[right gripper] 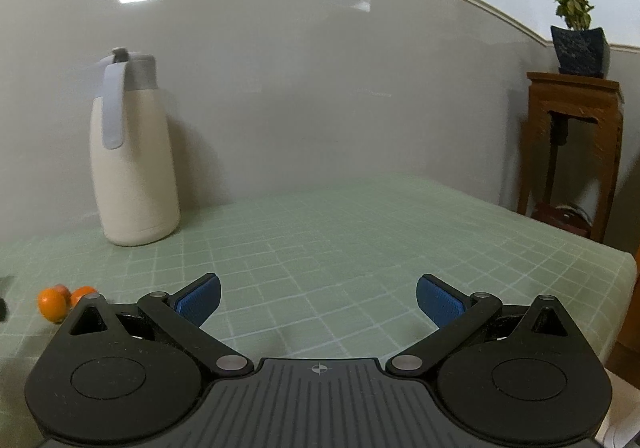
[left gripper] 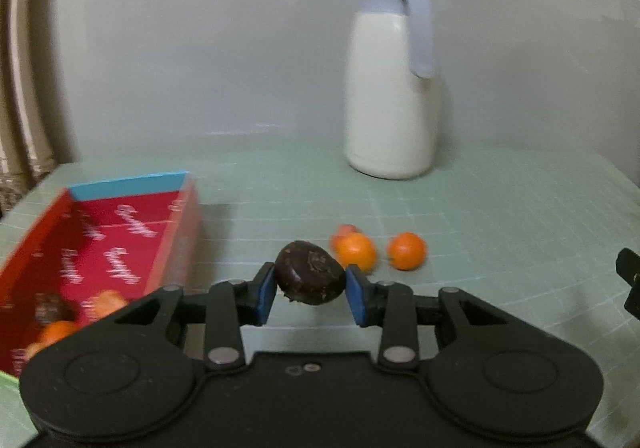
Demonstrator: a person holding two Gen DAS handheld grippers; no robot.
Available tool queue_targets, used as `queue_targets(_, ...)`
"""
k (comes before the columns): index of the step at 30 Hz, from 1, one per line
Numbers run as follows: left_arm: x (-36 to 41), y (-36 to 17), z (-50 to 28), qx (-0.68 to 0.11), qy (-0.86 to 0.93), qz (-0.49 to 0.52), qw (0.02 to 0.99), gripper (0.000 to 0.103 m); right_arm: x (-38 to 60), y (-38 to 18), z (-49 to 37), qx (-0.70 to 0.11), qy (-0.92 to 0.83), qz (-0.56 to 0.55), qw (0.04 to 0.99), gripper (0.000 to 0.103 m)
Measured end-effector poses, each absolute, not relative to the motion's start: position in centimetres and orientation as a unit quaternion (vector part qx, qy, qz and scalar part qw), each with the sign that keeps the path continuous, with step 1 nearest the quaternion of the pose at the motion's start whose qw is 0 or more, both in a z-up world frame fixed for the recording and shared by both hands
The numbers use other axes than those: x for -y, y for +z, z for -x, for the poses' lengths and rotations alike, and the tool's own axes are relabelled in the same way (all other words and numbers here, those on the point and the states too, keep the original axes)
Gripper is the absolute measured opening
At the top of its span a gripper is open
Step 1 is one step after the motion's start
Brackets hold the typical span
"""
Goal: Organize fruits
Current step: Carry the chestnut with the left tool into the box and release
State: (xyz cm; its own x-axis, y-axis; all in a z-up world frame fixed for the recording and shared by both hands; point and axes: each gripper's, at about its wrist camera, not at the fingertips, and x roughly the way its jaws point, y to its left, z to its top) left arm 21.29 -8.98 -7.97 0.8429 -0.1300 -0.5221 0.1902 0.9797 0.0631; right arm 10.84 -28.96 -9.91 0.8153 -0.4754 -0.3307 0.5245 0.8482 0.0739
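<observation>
My left gripper (left gripper: 311, 290) is shut on a dark brown round fruit (left gripper: 310, 273) and holds it above the green mat. A red box (left gripper: 120, 244) with a blue end lies to its left and holds several orange fruits (left gripper: 105, 302) and a dark one (left gripper: 52, 308). Two oranges (left gripper: 355, 251) (left gripper: 407, 250) and a smaller one (left gripper: 345, 230) lie on the mat just beyond the held fruit. My right gripper (right gripper: 318, 302) is open and empty over the mat; oranges (right gripper: 52, 303) show at its left.
A white thermos jug (left gripper: 390, 88) with a grey lid stands at the back by the wall, also in the right wrist view (right gripper: 132, 152). A wooden stand (right gripper: 572, 152) with a potted plant (right gripper: 576, 36) is beyond the table's right edge. A green grid mat (right gripper: 360, 232) covers the table.
</observation>
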Motion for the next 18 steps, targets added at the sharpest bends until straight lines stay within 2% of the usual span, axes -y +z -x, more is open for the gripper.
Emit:
queue_targets(8, 3.4, -6.2, -20.6, -0.246, -0.002, -0.041, 0.968, 0.028, 26.8, -10.2, -11.5, -0.153, -0.239, -0.060, 0.957, 0.103)
queue_targets(18, -2.6, -7.5, -20.9, -0.278, 0.073, -0.031, 0.957, 0.028, 24.7, -10.8, -12.0, -0.150, -0.208, -0.030, 0.966, 0.103)
